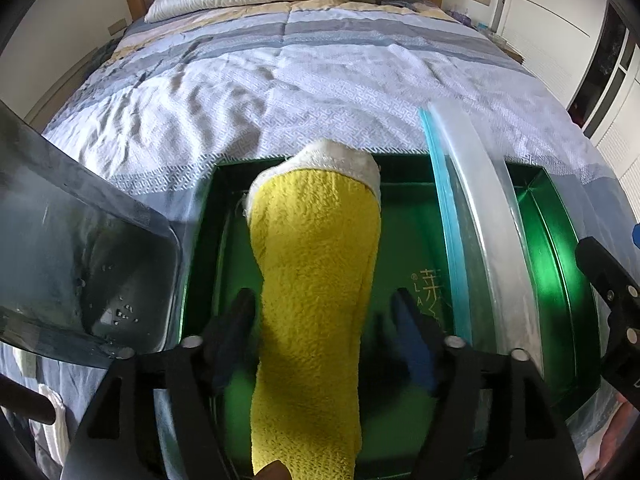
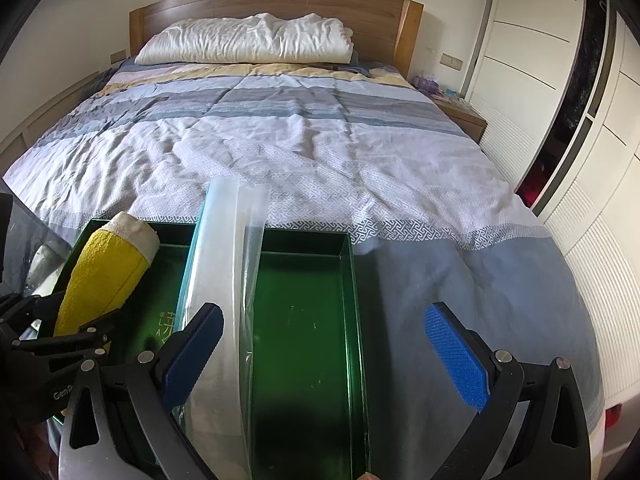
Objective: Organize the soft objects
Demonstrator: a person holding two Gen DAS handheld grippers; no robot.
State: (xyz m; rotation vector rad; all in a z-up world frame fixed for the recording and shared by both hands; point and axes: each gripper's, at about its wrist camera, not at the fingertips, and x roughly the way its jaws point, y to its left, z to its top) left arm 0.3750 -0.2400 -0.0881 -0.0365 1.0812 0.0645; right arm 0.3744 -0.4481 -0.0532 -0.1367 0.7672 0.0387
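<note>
A rolled yellow towel [image 1: 316,280] with a white end leans lengthwise into the green box [image 1: 552,216] on the bed's near edge. My left gripper [image 1: 324,316] straddles the roll. Its fingers are open, with a small gap showing on the right side. In the right wrist view the same towel [image 2: 100,276] sits in the left part of the green box [image 2: 352,264]. A clear zip bag [image 2: 218,248] with a teal strip stands on edge in the box [image 1: 476,208]. My right gripper [image 2: 326,356] is open wide over the box, its left finger beside the bag.
A striped quilt [image 2: 304,148] covers the bed, with a white pillow [image 2: 248,40] at the wooden headboard. A dark see-through plastic sheet [image 1: 80,260] rises left of the box. White wardrobe doors [image 2: 532,60] line the right side and a nightstand [image 2: 464,116] stands by them.
</note>
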